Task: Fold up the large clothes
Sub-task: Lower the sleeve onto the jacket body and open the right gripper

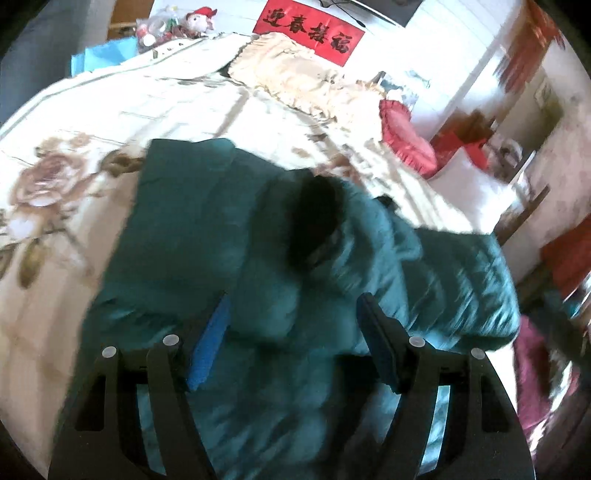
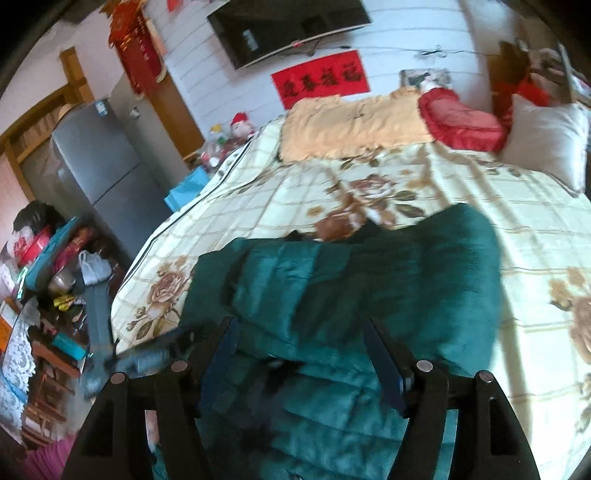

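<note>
Both jaws are spread wide, left gripper [image 1: 291, 328] and right gripper [image 2: 299, 354], over the puffy green coat [image 1: 236, 229] on the bed [image 2: 424, 173]. It looks soft and bulky; grab a thick edge.

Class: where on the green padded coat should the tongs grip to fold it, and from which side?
Probably the near hem of the green padded coat, approached from the bed's near edge: its quilted bulk lies flat there, and both tongs stand open over it.

Sunlit bedroom with a floral checked cream bedspread [image 2: 295, 206], white panelled wall [image 2: 406, 33], red calligraphy banner [image 2: 320, 79], wall-mounted black TV [image 2: 288, 26], and grey fridge [image 2: 99, 166].
</note>
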`<state>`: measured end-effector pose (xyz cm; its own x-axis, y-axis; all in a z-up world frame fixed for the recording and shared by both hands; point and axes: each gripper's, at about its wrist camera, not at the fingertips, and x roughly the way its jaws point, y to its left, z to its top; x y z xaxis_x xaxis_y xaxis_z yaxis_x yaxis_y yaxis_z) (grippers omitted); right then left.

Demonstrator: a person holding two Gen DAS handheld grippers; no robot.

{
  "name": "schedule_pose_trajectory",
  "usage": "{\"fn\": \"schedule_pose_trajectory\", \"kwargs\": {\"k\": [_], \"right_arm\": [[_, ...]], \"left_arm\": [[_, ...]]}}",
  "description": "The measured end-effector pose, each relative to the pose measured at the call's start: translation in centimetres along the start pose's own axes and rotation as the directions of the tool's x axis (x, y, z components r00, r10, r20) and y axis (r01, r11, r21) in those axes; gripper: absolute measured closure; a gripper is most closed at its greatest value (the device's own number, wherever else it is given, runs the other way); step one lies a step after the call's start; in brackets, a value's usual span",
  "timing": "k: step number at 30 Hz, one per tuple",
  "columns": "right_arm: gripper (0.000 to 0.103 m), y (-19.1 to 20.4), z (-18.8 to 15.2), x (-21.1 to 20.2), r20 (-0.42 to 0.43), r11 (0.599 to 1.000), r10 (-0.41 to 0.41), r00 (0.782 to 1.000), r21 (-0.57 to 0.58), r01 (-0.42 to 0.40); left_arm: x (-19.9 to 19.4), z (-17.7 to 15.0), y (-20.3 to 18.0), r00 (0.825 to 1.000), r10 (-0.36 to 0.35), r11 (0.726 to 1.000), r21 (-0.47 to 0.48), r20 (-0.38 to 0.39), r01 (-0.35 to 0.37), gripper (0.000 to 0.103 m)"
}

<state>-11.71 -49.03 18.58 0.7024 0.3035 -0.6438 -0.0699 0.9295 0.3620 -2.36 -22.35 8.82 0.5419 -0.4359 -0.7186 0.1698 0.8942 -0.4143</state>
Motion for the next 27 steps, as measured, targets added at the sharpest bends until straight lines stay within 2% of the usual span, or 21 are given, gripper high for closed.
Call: {"fn": "schedule_pose_trajectory", "kwargs": {"k": [3,7,9,11,13,15,19,23,24,27], "right_arm": [[0.035,-1.6,-0.6,-1.5,0.013,1.0,-0.009,1.0,0.026,0.008],[0.034,-3.2,-1.4,-3.0,0.026,0.998,-0.013,1.0,0.054,0.011],[0.034,-3.6,-1.7,-3.5,0.035,0.998,-0.014,0.999,0.065,0.012],[0.034,-4.0,-2.0,-3.8,0.038,0.997,-0.022,0.999,0.071,0.019],[0.034,-4.2,-2.2,-4.0,0.045,0.997,-0.037,0.998,0.073,0.034],[0.034,-4.6,-2.2,-4.0,0.057,0.996,-0.053,0.997,0.079,0.048],[0.034,-5.6,-2.1,-3.0,0.078,0.986,-0.106,0.991,0.14,0.094],[0.036,-5.9,-1.6,0.2,0.029,0.977,-0.113,0.993,0.186,0.106],[0.037,-5.7,-1.3,1.2,0.02,0.978,-0.117,0.993,0.178,0.111],[0.039,-4.6,-0.6,4.9,-0.027,0.982,-0.121,0.992,0.144,0.123]], "left_arm": [[2.3,1.5,-1.1,0.999,-0.021,0.999,-0.045,-0.024,0.02,0.032],[5.5,2.4,-2.3,0.997,-0.004,0.998,-0.069,-0.083,-0.002,0.032],[5.9,2.6,-2.3,0.998,0.008,0.994,-0.106,-0.062,-0.014,0.032],[5.6,2.7,-1.9,0.999,-0.017,0.989,-0.147,-0.029,0.013,0.034],[5.3,3.0,-1.6,0.999,-0.044,0.987,-0.155,-0.027,0.039,0.071],[4.8,3.2,-1.7,0.998,-0.052,0.991,-0.129,-0.035,0.047,0.08],[1.2,3.7,-0.2,0.999,0.002,0.997,-0.083,0.048,0.002,0.083],[-1.9,4.2,3.3,0.987,0.09,0.993,-0.085,0.132,-0.079,0.083],[-2.2,4.3,4.3,0.983,0.121,0.99,-0.085,0.141,-0.11,0.083],[-1.5,4.0,6.2,0.984,0.147,0.985,-0.105,0.106,-0.136,0.083]]}}
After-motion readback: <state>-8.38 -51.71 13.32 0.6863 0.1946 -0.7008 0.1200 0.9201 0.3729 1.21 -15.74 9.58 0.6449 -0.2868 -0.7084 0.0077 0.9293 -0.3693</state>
